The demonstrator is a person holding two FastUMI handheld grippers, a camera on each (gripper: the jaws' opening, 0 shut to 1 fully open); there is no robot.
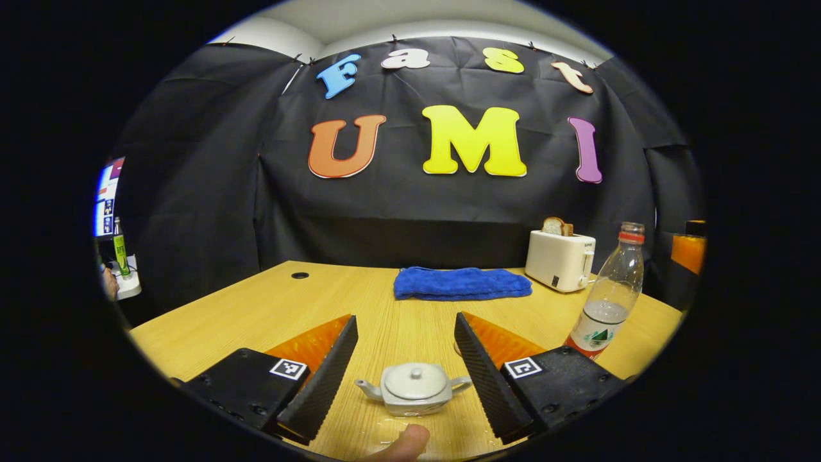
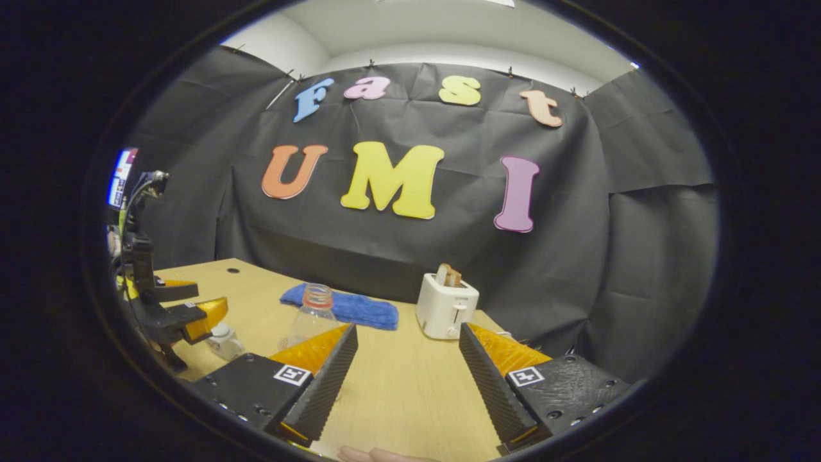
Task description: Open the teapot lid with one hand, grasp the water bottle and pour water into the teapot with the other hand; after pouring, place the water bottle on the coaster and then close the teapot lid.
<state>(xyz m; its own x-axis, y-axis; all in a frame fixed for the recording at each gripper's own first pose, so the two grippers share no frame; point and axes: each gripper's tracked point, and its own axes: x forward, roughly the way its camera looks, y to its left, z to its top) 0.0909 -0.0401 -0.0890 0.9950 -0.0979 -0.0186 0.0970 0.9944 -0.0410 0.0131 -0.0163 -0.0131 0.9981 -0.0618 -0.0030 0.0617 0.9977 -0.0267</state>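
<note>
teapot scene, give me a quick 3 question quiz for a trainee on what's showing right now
1. True or false: the lid sits on the teapot.
2. Which item has bread sticking out of its top? A) the blue towel B) the toaster C) the water bottle
3. In the left gripper view, what lies between the open fingers of the left gripper?

Key
1. True: the lid is on, and the open left gripper has no contact with it.
2. B. A slice stands in the toaster's slot.
3. The teapot, resting on the wooden table. The right gripper is open too, holding nothing.
</note>
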